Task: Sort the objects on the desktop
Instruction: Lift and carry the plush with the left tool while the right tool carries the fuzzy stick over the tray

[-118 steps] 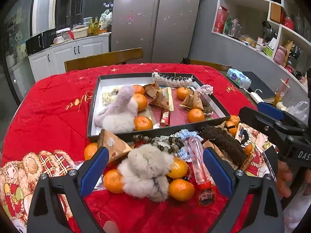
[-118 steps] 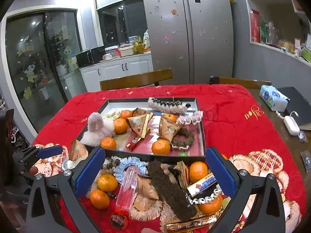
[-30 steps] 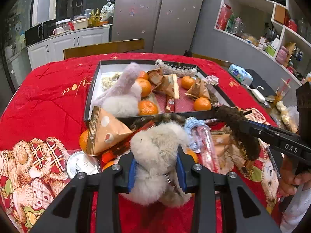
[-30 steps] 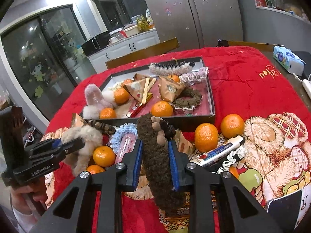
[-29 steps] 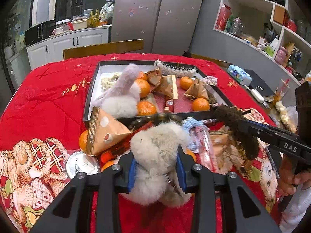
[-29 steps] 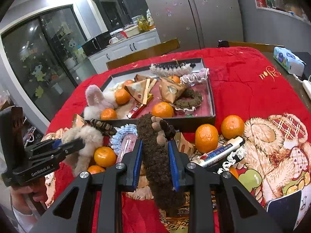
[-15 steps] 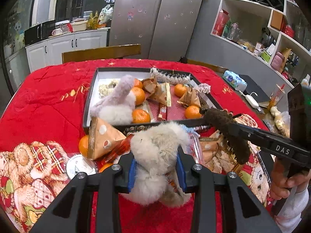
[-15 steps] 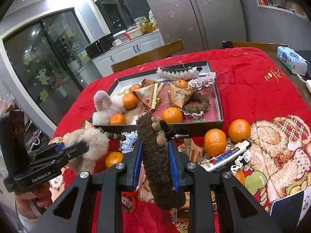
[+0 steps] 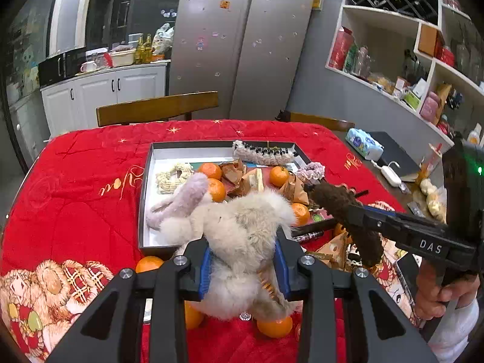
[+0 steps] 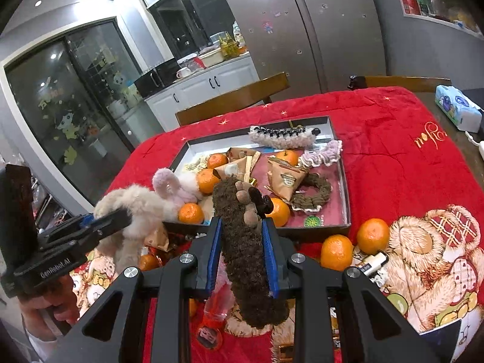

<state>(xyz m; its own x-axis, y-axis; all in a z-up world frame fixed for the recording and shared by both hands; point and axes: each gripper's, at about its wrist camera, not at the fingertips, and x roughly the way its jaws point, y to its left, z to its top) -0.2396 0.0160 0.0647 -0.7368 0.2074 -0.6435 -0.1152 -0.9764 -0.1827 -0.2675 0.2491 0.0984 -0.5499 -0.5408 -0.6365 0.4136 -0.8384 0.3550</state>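
My left gripper (image 9: 242, 261) is shut on a beige fluffy hair clip (image 9: 245, 242) and holds it above the red tablecloth, just in front of the black tray (image 9: 144, 193). My right gripper (image 10: 242, 254) is shut on a dark brown fuzzy hair clip (image 10: 242, 242) and holds it in the air near the tray's front edge (image 10: 311, 229). The brown clip also shows in the left wrist view (image 9: 341, 208), and the beige clip in the right wrist view (image 10: 133, 205). The tray holds oranges, paper snack packets, scrunchies and a pink fluffy clip (image 9: 181, 199).
Loose oranges (image 10: 372, 236) (image 10: 335, 251), a tube (image 10: 372, 264), a clear bottle (image 10: 216, 302) and snack packets lie on the cloth in front of the tray. A tissue pack (image 10: 456, 109) and a white charger (image 9: 390, 175) lie at the table's right edge. Wooden chairs stand behind.
Both grippers have risen with their clips and moved toward the tray. The table items below look smaller and further down.
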